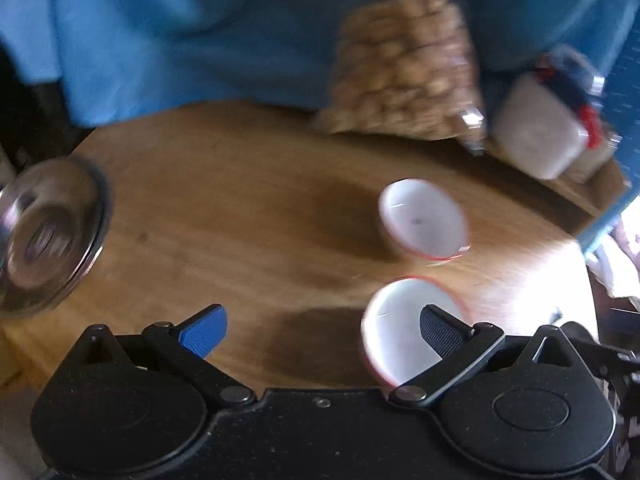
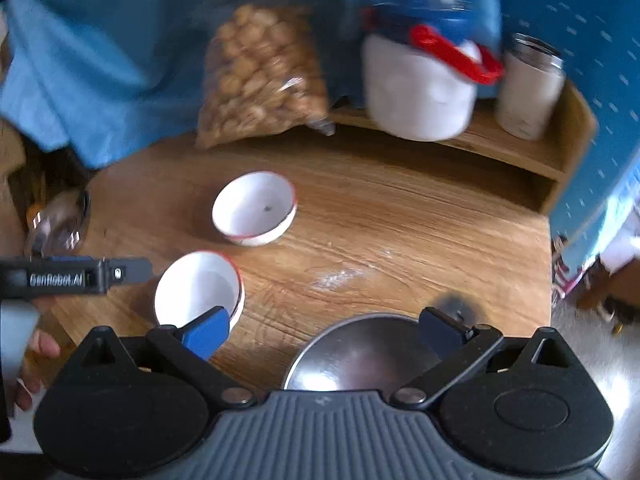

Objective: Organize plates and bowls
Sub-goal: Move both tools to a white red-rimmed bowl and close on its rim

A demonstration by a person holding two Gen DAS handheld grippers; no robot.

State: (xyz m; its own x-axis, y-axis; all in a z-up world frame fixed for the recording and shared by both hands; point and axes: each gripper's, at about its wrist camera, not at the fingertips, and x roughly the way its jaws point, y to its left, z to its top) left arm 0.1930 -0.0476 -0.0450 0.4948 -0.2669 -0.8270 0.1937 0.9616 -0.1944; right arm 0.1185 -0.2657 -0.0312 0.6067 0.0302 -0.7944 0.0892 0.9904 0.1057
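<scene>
Two white bowls with red rims stand on the wooden table (image 2: 380, 220). The far bowl (image 1: 424, 218) (image 2: 255, 208) is upright and apart from the near bowl (image 1: 400, 330) (image 2: 198, 290). My left gripper (image 1: 322, 334) is open; its right finger reaches over the near bowl's rim, and the tool shows from the side in the right wrist view (image 2: 92, 274). My right gripper (image 2: 324, 334) is open and empty above a steel bowl (image 2: 360, 356) at the table's front edge. A steel plate (image 1: 44, 236) (image 2: 60, 222) lies at the table's left edge.
A bag of nuts (image 2: 260, 76) leans at the back. A white jar with a blue lid and red handle (image 2: 424, 76) and a steel-topped canister (image 2: 528, 88) stand on a raised wooden shelf (image 2: 520, 148). Blue cloth (image 1: 160, 28) hangs behind.
</scene>
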